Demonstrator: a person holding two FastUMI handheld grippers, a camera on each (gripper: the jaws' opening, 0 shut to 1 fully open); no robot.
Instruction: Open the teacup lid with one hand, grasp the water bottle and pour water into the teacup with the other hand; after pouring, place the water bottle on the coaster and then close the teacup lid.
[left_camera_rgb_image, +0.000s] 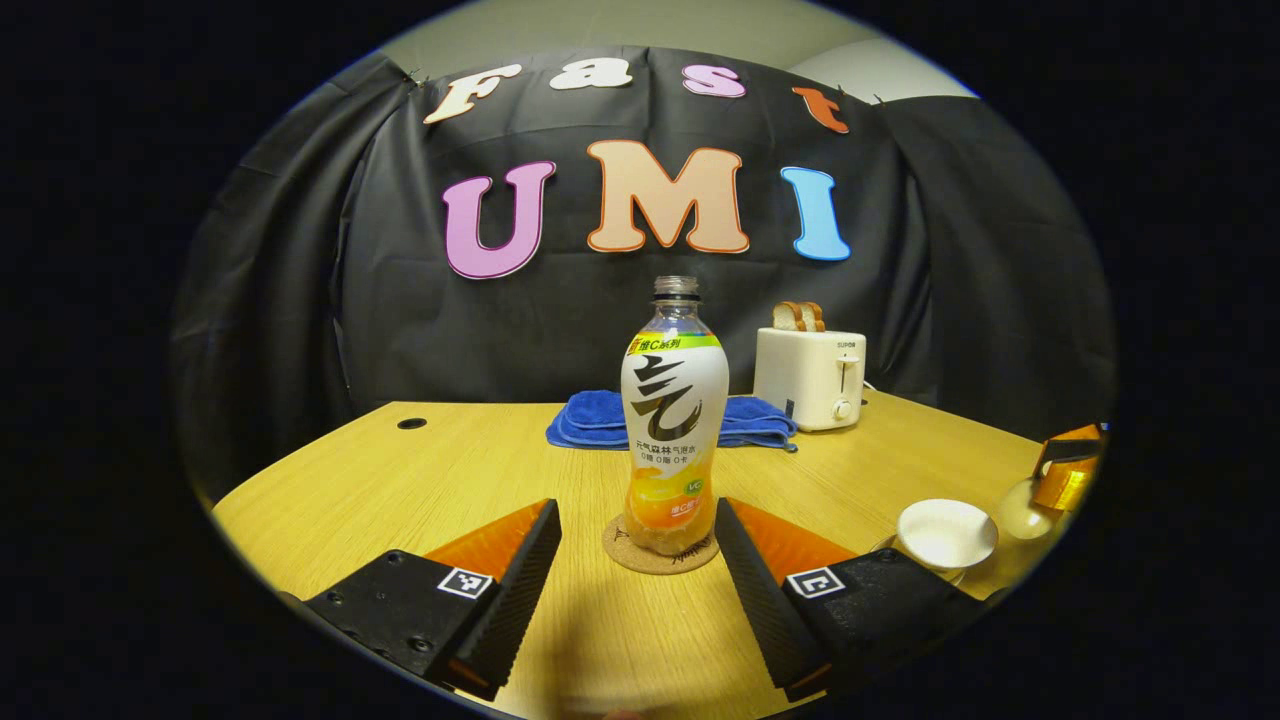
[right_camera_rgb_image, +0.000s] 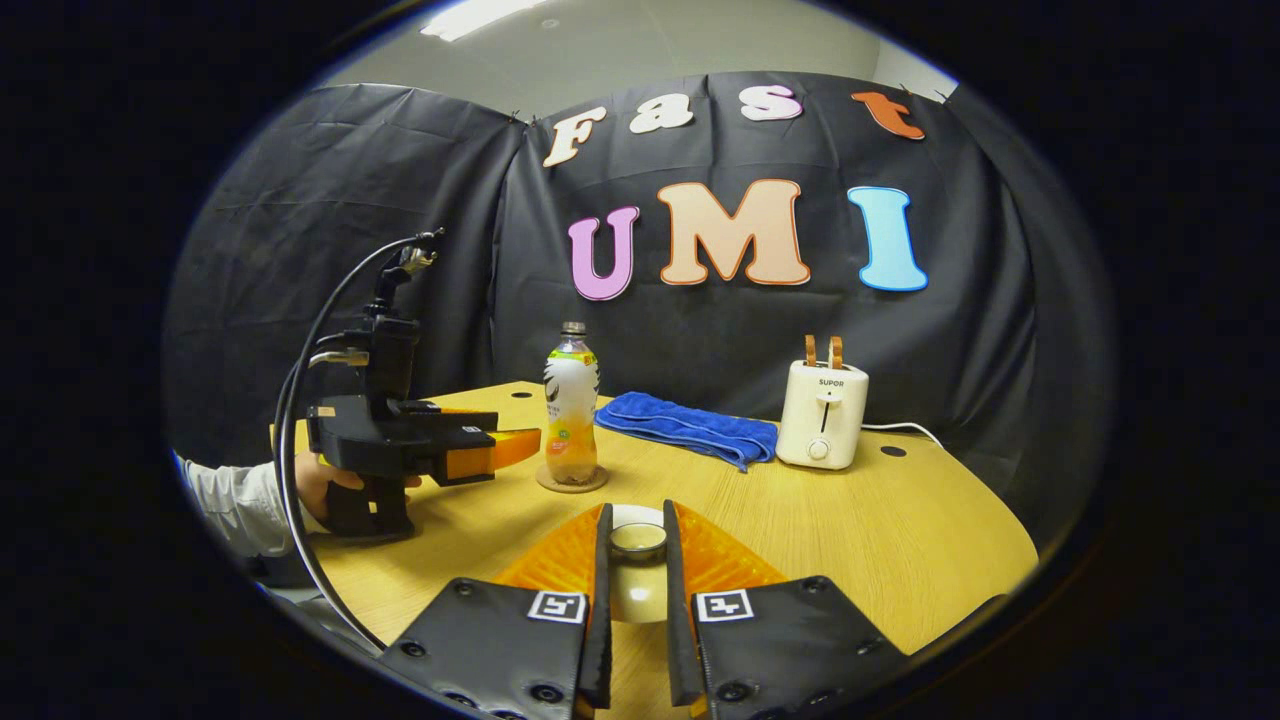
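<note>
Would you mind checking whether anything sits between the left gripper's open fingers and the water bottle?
Nothing visible does. The left gripper is open, its fingers on either side of the water bottle on its coaster, with bare table between. The blue towel and toaster lie behind the bottle.

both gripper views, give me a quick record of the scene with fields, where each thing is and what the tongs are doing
bottle: upright on the coaster, cap off
left tongs: open, fingers either side of the bottle, not touching it
right tongs: nearly closed around the lid, contact hard to tell
teacup: open, on the table right of the bottle
towel: folded, behind the bottle
toaster: at the back, bread slices in its slots
hand: holds the left tongs' handle
</note>
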